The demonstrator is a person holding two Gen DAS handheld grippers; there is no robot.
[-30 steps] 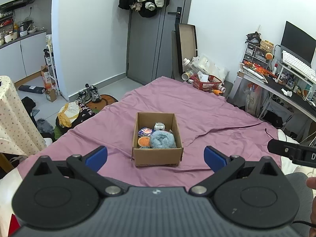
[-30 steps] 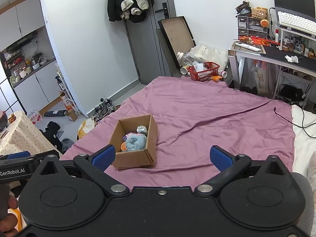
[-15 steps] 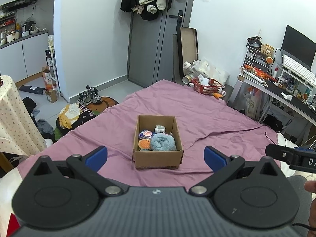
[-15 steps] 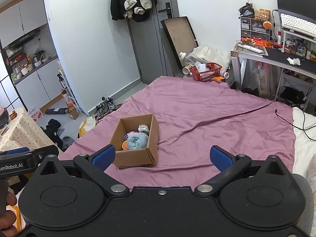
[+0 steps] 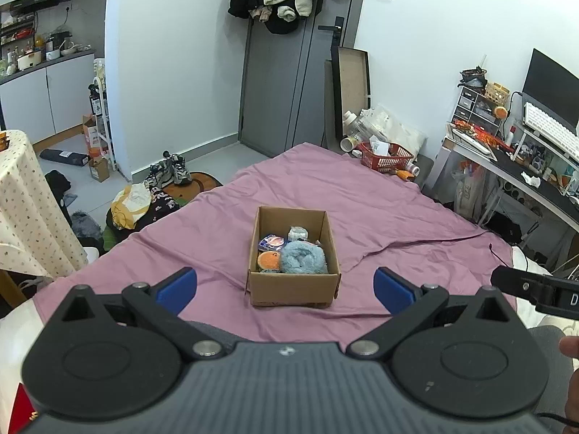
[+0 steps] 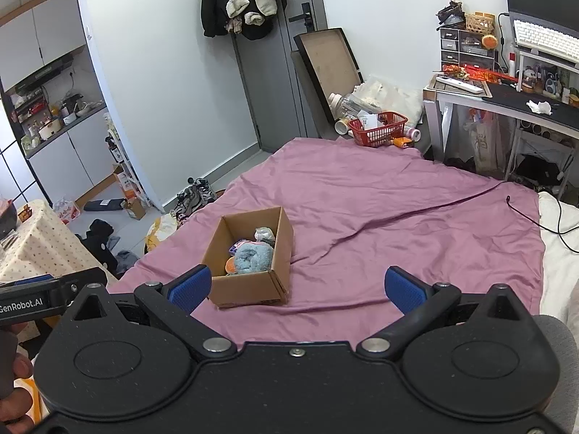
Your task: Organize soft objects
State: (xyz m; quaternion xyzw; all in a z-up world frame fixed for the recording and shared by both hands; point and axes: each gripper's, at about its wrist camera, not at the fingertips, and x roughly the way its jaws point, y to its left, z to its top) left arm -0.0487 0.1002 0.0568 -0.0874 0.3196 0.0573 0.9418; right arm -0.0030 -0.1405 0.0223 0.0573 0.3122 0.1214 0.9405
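Observation:
An open cardboard box (image 5: pixel 294 285) stands on the purple bedsheet (image 5: pixel 391 224). It holds a fluffy blue soft toy (image 5: pixel 303 257), an orange one (image 5: pixel 268 260), a small grey one (image 5: pixel 298 233) and a round patterned one (image 5: pixel 272 241). The box also shows in the right wrist view (image 6: pixel 249 284), with the blue toy (image 6: pixel 252 257) inside. My left gripper (image 5: pixel 286 289) is open and empty, held back from the box. My right gripper (image 6: pixel 296 289) is open and empty, to the right of the box.
A red basket (image 5: pixel 386 154) sits at the bed's far corner. A desk (image 6: pixel 506 97) with a keyboard stands on the right. A black cable (image 6: pixel 521 213) lies on the sheet's right side. Shoes and clothes (image 5: pixel 152 195) litter the floor left of the bed.
Both grippers have drawn back and risen slightly, so the box looks a little farther away. Both stay open and empty. The box has not moved.

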